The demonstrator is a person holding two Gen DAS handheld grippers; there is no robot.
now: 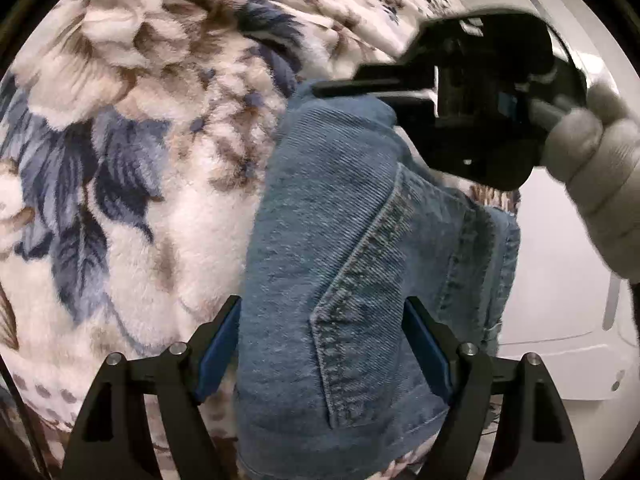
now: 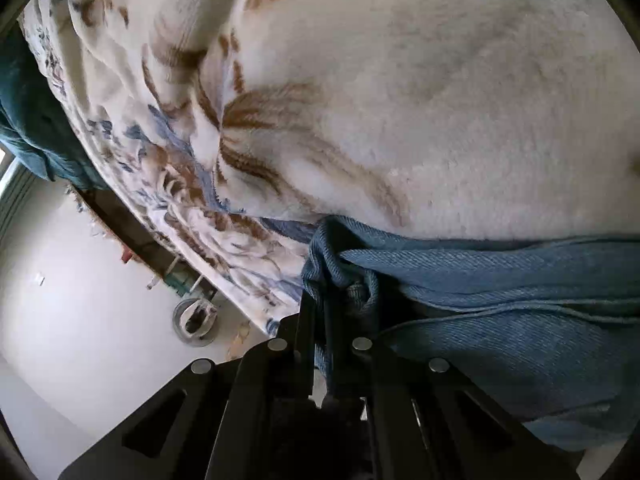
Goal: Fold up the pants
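— While lying bunched on the floral blanket (image 1: pixel 132 168), where from the left gripper (image 1: pixel 320 344)?
— Straight between its wide-spread fingers, ungripped; long axis running away toward the right gripper (image 2: pixel 326 312).
— And that one?
— Pinched tight on a gathered edge of the pants (image 1: pixel 332 248).
— Looks?
— Faded blue denim, seamed, already doubled over.

Bed covered by a plush floral blanket (image 1: pixel 120 140) in cream, brown and blue. Beside it, pale glossy floor (image 2: pixel 80 280); a round metal object (image 2: pixel 195 322) stands near the bed edge. Teal fabric (image 2: pixel 28 120) at left.
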